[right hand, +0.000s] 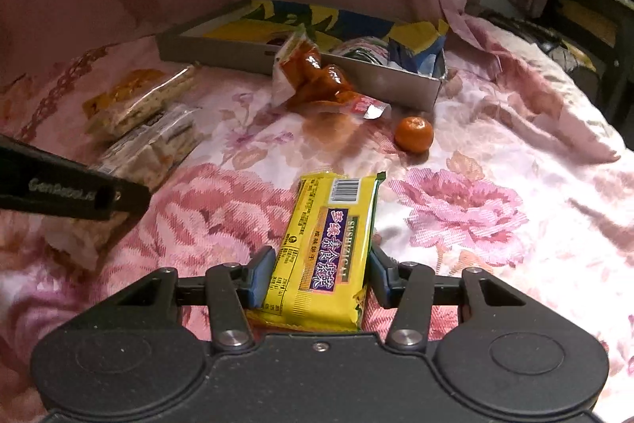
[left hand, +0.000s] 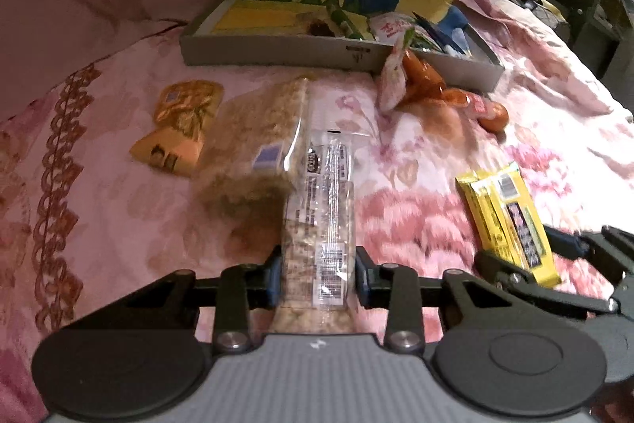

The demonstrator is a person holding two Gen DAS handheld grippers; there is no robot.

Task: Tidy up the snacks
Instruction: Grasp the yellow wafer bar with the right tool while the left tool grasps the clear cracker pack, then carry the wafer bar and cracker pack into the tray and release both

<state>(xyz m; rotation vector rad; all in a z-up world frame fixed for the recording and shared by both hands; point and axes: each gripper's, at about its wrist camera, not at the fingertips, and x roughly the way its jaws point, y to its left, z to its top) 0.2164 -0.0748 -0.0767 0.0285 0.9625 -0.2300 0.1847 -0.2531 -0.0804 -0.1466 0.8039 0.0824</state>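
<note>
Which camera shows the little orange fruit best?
The right wrist view: the orange lies whole and unobstructed on the bedspread, in front of the tray. The left wrist view shows it smaller, blurrier and near a red packet.

Outside the tray (left hand: 277, 52): clear cracker packs, two (left hand: 317, 224) (left hand: 261, 129); yellow biscuit packet, one (right hand: 325, 248); orange-gold pouches, two (left hand: 188, 104) (left hand: 166, 151); red sausage pack, one (right hand: 317, 78); mandarin, one (right hand: 413, 133). Tray, one; its contents too jumbled to count.
</note>
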